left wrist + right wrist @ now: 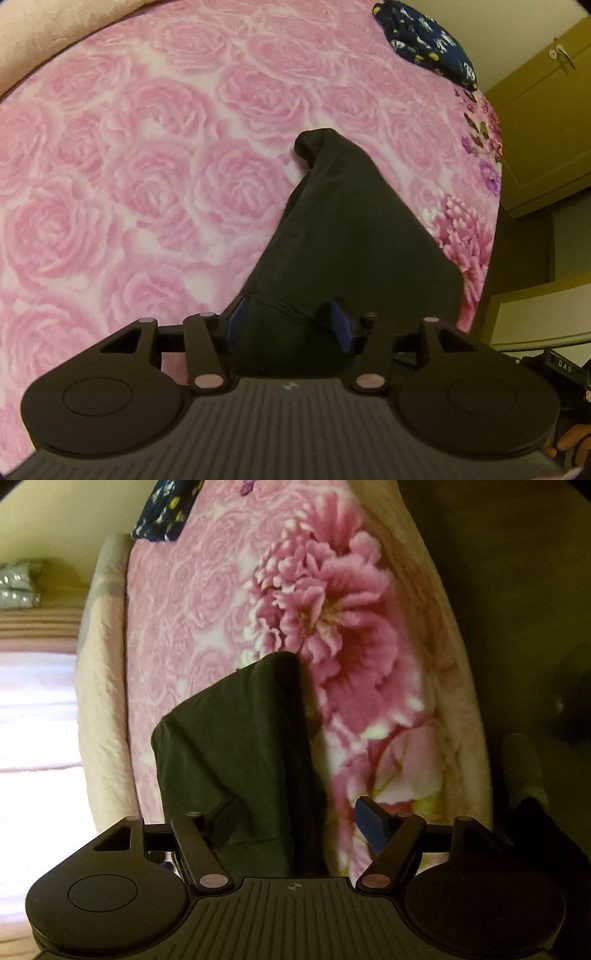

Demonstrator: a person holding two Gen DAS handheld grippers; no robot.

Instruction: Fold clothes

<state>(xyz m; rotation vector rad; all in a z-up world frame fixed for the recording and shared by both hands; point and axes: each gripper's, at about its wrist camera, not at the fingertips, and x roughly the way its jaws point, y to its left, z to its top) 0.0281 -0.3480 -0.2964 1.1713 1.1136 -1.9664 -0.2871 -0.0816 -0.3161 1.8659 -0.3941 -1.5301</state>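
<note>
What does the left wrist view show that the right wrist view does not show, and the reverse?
Only the left wrist view shows a wooden cabinet door with a metal handle beside the bed.

Only the right wrist view shows a large pink flower print, a bright window and silver packets.

Both show the dark garment between the fingers of an open gripper (left gripper, right gripper), the pink rose blanket and a navy patterned cloth.

Hidden under the black garment point(343, 236): most of both blue pads of the left gripper point(288, 325). Cut off by the top edge: the dark floral cloth point(166, 509). Blurred beyond telling: dim shapes at far right point(535, 738).
</note>
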